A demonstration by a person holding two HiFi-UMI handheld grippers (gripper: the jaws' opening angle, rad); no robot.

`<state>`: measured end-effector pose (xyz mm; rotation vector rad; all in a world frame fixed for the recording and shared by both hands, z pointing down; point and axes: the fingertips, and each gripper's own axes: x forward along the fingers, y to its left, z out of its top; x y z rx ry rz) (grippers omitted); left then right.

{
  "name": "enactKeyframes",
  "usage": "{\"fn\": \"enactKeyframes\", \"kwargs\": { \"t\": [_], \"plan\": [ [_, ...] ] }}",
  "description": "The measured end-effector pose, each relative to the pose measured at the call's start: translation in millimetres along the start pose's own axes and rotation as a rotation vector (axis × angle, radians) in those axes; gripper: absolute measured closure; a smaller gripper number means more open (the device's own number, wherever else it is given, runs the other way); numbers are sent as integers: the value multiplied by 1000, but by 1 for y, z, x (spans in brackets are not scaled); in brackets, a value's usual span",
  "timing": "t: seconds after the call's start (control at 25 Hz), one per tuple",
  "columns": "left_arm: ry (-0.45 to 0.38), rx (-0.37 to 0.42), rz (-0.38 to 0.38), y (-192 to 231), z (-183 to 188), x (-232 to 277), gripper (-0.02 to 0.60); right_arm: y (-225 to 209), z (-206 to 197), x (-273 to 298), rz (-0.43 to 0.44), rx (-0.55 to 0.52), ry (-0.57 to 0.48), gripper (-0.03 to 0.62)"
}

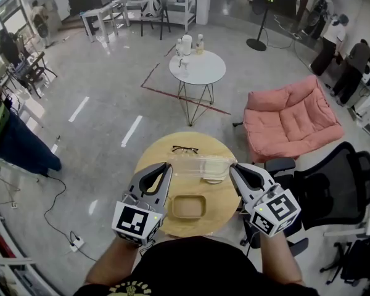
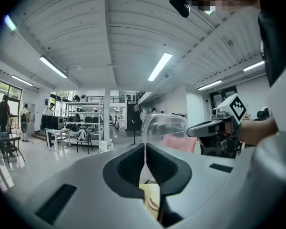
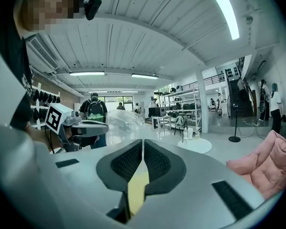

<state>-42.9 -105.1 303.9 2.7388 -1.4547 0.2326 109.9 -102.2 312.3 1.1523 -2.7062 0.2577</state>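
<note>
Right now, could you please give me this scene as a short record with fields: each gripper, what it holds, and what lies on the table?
Left gripper: jaws shut on the left edge of the clear plastic lid
Right gripper: jaws shut on the lid's right edge
Lid: spans between the two grippers, over the round wooden table
On table: open beige container on the person's side; eyeglasses near the far edge
Around: pink cushion seat and black office chair at right; white round table beyond
</note>
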Motion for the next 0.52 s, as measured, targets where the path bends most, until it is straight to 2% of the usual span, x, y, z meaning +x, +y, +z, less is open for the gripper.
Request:
{"fn": "enactKeyframes", "kwargs": {
  "t": [0.52],
  "plan": [
    [-14, 21, -27, 10, 0, -9, 555, 14, -1, 6, -32, 8, -6, 566]
  ]
}}
